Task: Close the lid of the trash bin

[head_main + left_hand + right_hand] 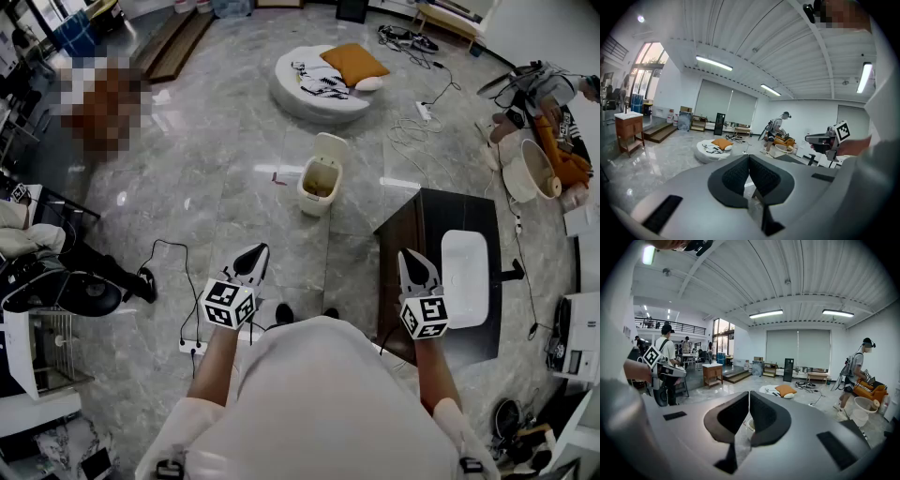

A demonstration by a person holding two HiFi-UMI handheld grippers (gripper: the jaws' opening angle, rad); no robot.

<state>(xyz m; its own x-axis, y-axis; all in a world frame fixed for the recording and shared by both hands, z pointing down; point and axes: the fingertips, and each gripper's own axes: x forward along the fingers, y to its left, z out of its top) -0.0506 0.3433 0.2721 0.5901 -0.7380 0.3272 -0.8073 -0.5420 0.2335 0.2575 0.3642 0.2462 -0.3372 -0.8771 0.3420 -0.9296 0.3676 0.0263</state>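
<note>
Looking steeply down over a person's two arms reaching forward above a grey marble floor. Holding the left tongs with the pads pressed together at the tips, pinching nothing. Holding the right tongs the same way, pressed together and empty, pointing forward and a little downward, alongside the left pair and well apart from it. Carrying a cube of black-and-white square markers at the back of each pair. Facing the trash bin, small and cream-white, standing on the floor ahead of both tongs, roughly between the lines of the two and well clear of either tip. Showing its lid tipped up at the far side, away from the tongs, leaving the inside open to view. Overlapping, in the head view, a dark bench lying under and ahead of the right tongs, with a white oblong tray resting on it just to the right of those tongs. Glimpsing, far beyond the bin, a round white cushion bearing an orange pillow. Passing a white power strip on the floor behind and to the left of the left tongs.
</note>
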